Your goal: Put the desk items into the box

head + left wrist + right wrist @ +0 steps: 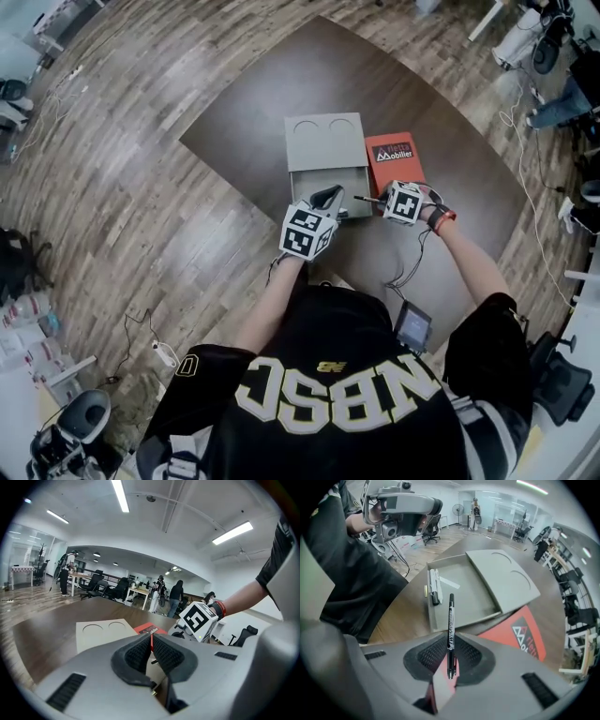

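Right tool point(450, 641) gripping marker point(450, 616), dark table point(281, 84), office point(117, 585)

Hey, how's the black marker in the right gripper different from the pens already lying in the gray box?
The black marker is clamped in the right gripper, held in the air; the pens lie loose on the floor of the gray box, by a side wall. The marker is black with white print; the pens look mostly pale, one dark-tipped. Both are slim writing tools.
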